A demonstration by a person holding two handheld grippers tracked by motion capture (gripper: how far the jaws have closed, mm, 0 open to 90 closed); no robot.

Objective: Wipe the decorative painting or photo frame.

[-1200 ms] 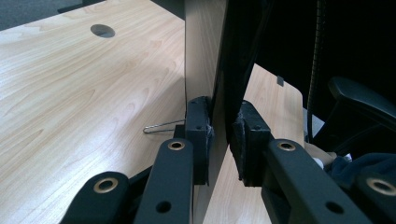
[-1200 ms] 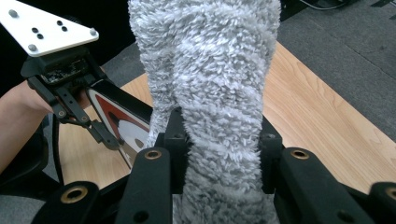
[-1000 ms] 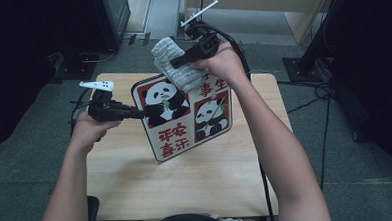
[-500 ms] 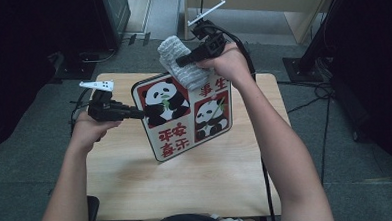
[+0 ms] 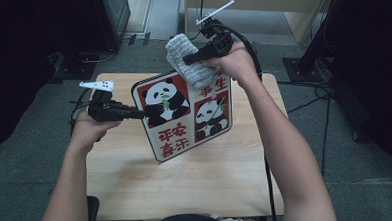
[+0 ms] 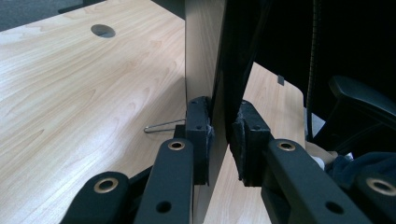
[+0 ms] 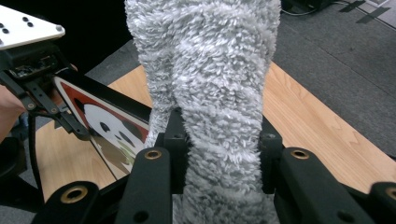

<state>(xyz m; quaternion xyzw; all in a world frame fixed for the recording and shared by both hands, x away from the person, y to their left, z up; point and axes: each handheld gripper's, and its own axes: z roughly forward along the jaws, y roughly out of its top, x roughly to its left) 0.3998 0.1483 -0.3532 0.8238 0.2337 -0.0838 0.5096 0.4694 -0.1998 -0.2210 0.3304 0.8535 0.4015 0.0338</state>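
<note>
Now the left gripper (image 5: 136, 113) is clamping the left edge of the panda board (image 5: 186, 116), jaws closed tight on it, and is propping it up on the table (image 5: 132, 183) at centre frame in the high view. In the left gripper view the pads (image 6: 198, 135) are pinching the board edge-on (image 6: 219, 70), its lower edge resting on the wood. Up at the top centre of the high view, the right gripper (image 5: 188, 60) is squeezing a grey cloth (image 5: 189, 63), jaws pressed into the pile, and the wad is hanging against the board's upper right corner. From the right gripper view the cloth (image 7: 210, 93) is running straight up between the jaws, with the panda face (image 7: 112, 130) lying lower left of it. So the board face is sitting below and to the left of the cloth in the high view, its long axis running from upper right down to lower left. By the look of it, a wipe is in hand, and the right hand is the nearer one to do it: the stroke would be travelling down-left along that axis while the left gripper is bracing the board.
</note>
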